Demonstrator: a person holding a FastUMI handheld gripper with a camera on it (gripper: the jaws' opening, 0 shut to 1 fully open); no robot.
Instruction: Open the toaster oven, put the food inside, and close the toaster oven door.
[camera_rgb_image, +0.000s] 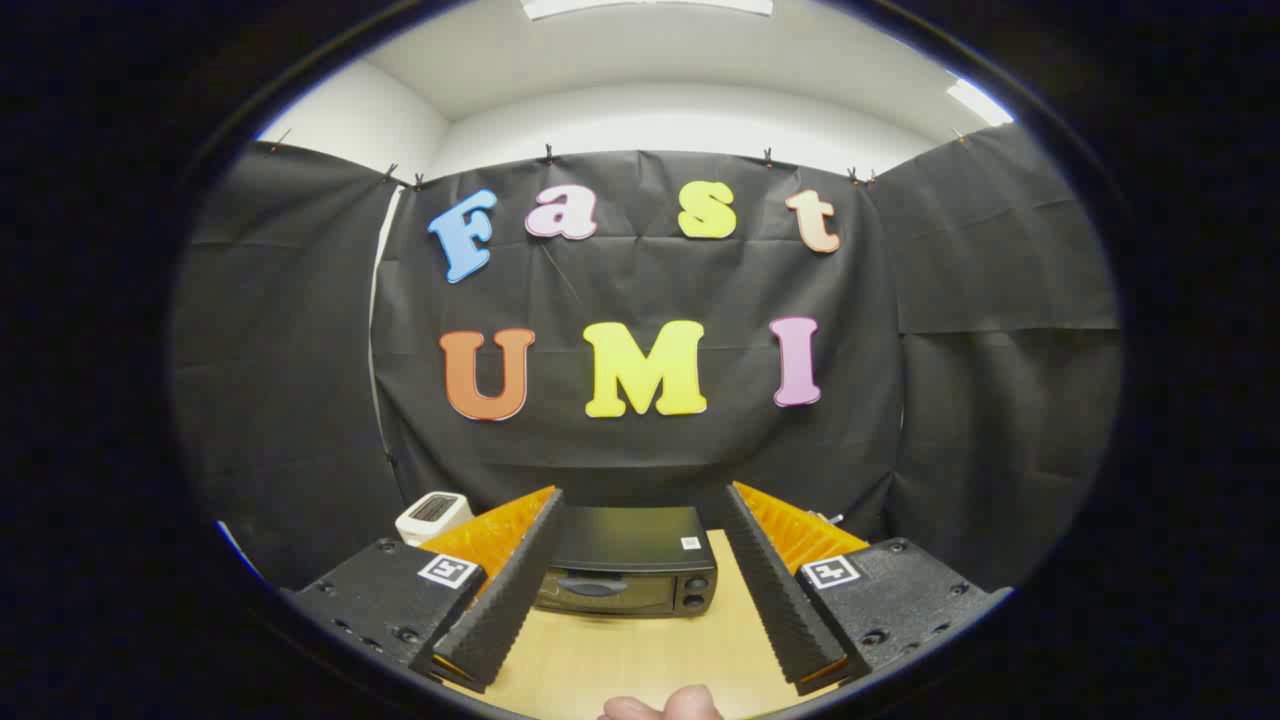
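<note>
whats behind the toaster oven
Behind the toaster oven hangs the booth's black cloth wall. A small white appliance sits beside it, behind one finger. The open gripper hides both oven ends.

Black toaster oven (630, 570) upright on the pale wooden surface (640, 660), back close to the booth wall, seen beyond and between the spread fingers of the gripper (640, 510). Door shut, long handle across the glass front. Two round knobs stacked on right of front panel.
</note>
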